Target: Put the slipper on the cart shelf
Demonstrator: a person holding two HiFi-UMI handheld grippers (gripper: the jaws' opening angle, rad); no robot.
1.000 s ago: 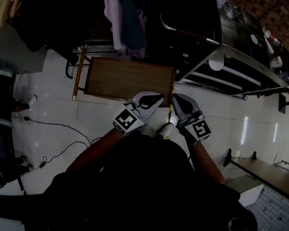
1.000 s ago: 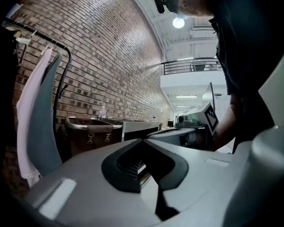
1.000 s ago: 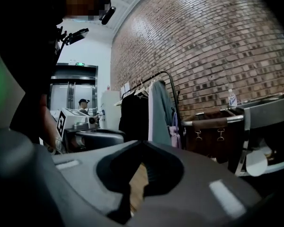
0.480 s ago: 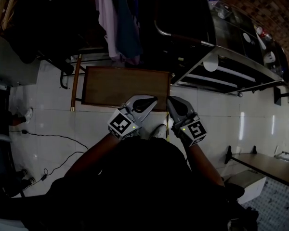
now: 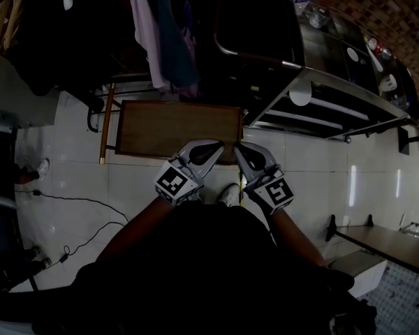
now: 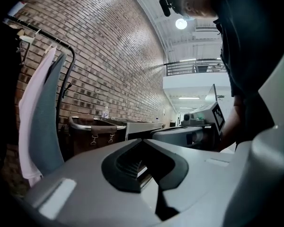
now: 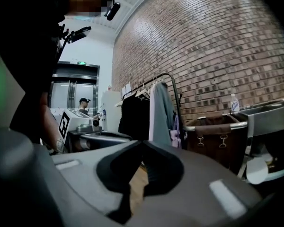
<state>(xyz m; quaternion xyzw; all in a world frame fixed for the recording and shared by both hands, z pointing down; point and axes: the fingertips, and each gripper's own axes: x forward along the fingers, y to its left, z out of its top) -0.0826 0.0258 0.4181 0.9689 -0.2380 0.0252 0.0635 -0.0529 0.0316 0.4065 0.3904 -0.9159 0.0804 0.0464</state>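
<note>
Dimly, from the left, I see soft garments (image 5: 153, 33) hanging above glossy white floor tiles (image 5: 70, 166), then a flat rectangular wooden board (image 5: 174, 128) on a thin brass-coloured frame. My left gripper (image 5: 215, 147), smooth grey plastic with dark ribbed pads, has its jaws pressed together on nothing. Just below and between the grippers a pale rounded shape (image 5: 229, 194) lies on the tiles; whether it is the slipper I cannot tell. My right gripper (image 5: 241, 151) is likewise clamped tight and empty. Rightmost stands the steel cart (image 5: 349, 96), its shelf made of shiny slats.
</note>
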